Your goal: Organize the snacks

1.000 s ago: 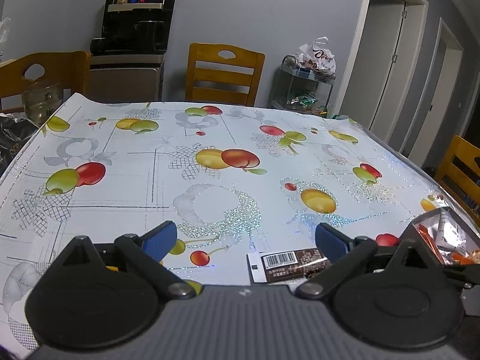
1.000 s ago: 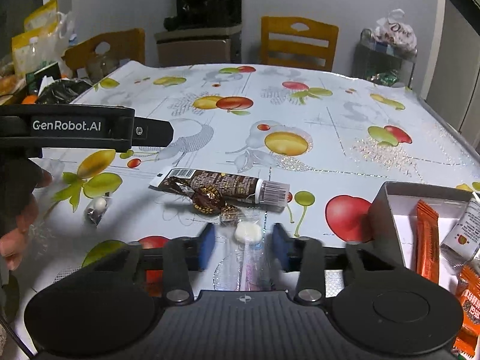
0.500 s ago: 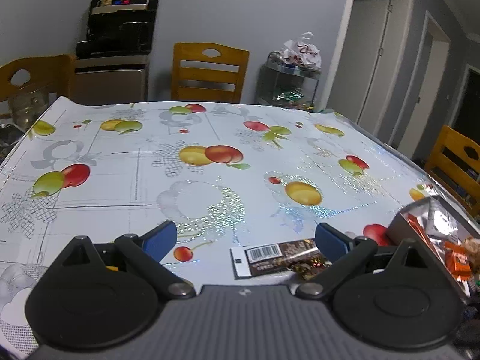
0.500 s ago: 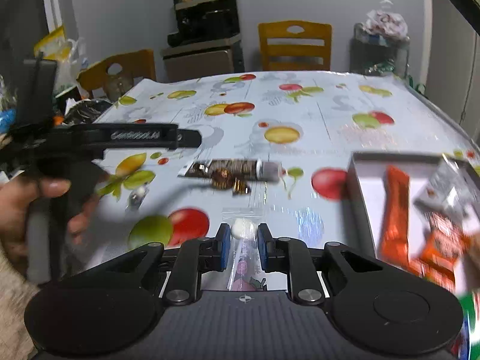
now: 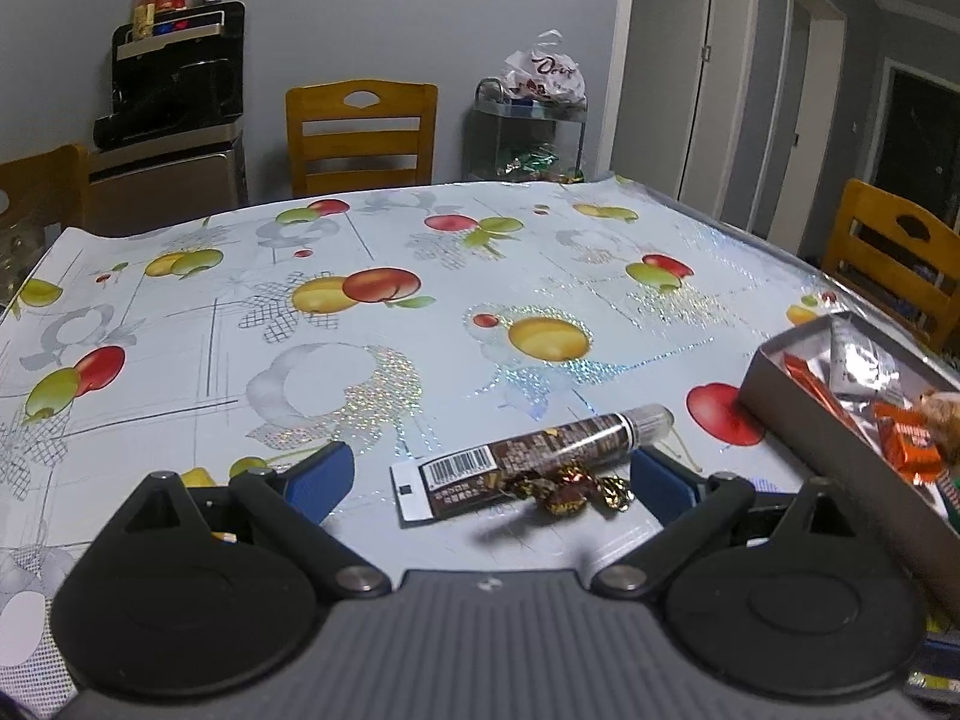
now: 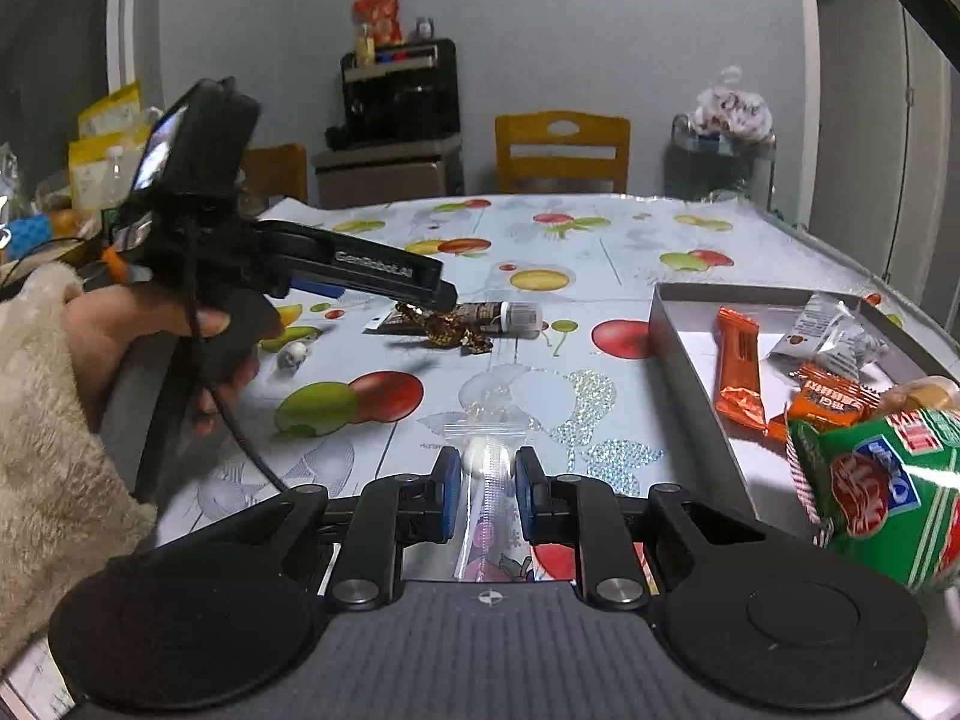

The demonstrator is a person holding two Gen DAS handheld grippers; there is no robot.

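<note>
The right gripper (image 6: 487, 476) is clenched on a clear packet (image 6: 487, 468) with a white sweet in it, lifted off the table (image 6: 600, 240) and not yet over the box (image 6: 684, 324), which lies at about two o'clock from it. The left gripper (image 5: 487, 474) stands wide apart and grasps nothing; at twelve o'clock, just beyond its fingers, lie a brown tube (image 5: 531, 456) and, touching it, a few gold-wrapped candies (image 5: 570, 489).

The box already holds an orange bar (image 6: 739, 369), a silver packet (image 6: 831, 333) and a smaller orange packet (image 6: 831, 399); a green bag (image 6: 882, 486) overlaps its near edge.

By my reckoning the work is roughly half done: the held packet, the tube, the candies and a small round sweet (image 6: 294, 354) are left outside the box.
</note>
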